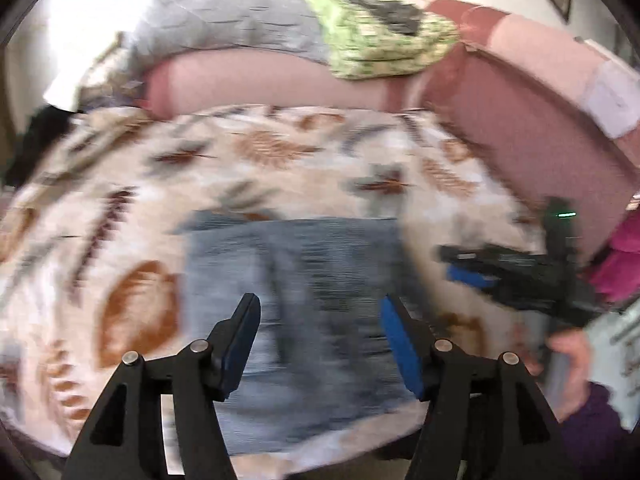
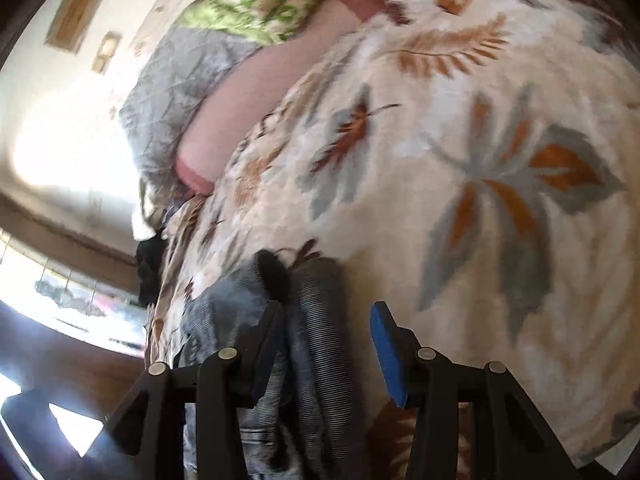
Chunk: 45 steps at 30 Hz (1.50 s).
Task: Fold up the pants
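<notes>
Blue denim pants lie folded into a roughly square bundle on the leaf-patterned bedspread. My left gripper is open above the bundle, holding nothing. My right gripper shows at the right of the left wrist view, held in a hand beside the bundle. In the right wrist view the right gripper is open, with the edge of the pants between and below its fingers. Both views are motion-blurred.
A pink bolster, a grey quilt and a green patterned pillow lie at the head of the bed. A pink headboard side runs along the right. A bright window is to the left.
</notes>
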{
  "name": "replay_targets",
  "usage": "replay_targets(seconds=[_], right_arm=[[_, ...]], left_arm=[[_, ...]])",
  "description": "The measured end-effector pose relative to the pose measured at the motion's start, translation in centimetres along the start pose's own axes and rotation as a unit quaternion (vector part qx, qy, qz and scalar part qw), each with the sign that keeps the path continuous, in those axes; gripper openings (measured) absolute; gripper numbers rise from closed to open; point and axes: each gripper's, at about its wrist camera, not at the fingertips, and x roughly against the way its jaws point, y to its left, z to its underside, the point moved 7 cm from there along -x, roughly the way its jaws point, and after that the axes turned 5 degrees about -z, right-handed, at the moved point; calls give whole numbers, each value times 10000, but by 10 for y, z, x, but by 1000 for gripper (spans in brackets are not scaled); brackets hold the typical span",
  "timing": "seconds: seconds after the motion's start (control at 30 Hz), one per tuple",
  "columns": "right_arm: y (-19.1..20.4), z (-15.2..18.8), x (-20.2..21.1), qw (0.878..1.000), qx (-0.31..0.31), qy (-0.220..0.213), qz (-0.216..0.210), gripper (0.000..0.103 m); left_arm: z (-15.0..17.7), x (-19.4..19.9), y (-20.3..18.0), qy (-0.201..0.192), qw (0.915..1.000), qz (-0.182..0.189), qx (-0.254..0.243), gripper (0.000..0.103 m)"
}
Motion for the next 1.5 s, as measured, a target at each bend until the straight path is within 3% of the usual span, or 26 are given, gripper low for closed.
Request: replay_targets(seconds=[0.07,0.2,0.3,0.37,0.47,0.57,0.73,0.87,1.03,1.2,1.27,1.33,1.43,1.5], right_arm=[[19,4,-2,9993,350,-25,-147,49],[60,22,-5,9926,1152,-18,-390,49],[82,42,-17,9855,1571,298,-568,49],[90,55,-29,9781,1954,569,-425,49],[75,79,-59,9631,2323,1334,255,47],[75,83,-58,9579,2493,1409,222,47],[77,75,-42,9654,2348,1137,7,47],[87,51,-27,9743,2187,508,-155,48],[105,30,-32,9756,2191,42,-165,48],[107,11,-54,9797,1996,46,-173,48],[95,8,-72,9829,1817,299,-27,50],[73,10,-95,9855,1502,743,248,54],[57,4,-106,9911,921,962,-24,54],[56,3,-106,9904,918,1026,-116,54]], left_arm=[[8,-7,24,168,9981,-589,5,64],[21,-23,50,468,9925,-1128,104,64],[37,-35,53,721,9914,-1088,142,64],[49,-43,49,813,9906,-1096,23,64],[69,-62,40,886,9865,-1298,-463,65],[74,-67,43,872,9883,-1227,-261,66],[54,-53,55,888,9915,-953,-4,66],[22,-44,61,551,9926,-1077,-29,66],[-17,-68,69,575,9916,-1136,210,66],[-32,-112,69,915,9889,-1037,547,66],[-29,-131,68,1138,9860,-1067,590,67],[-18,-157,70,1547,9790,-1138,682,76],[-15,-168,76,1573,9757,-1310,783,91],[-16,-165,78,1609,9753,-1247,861,91]])
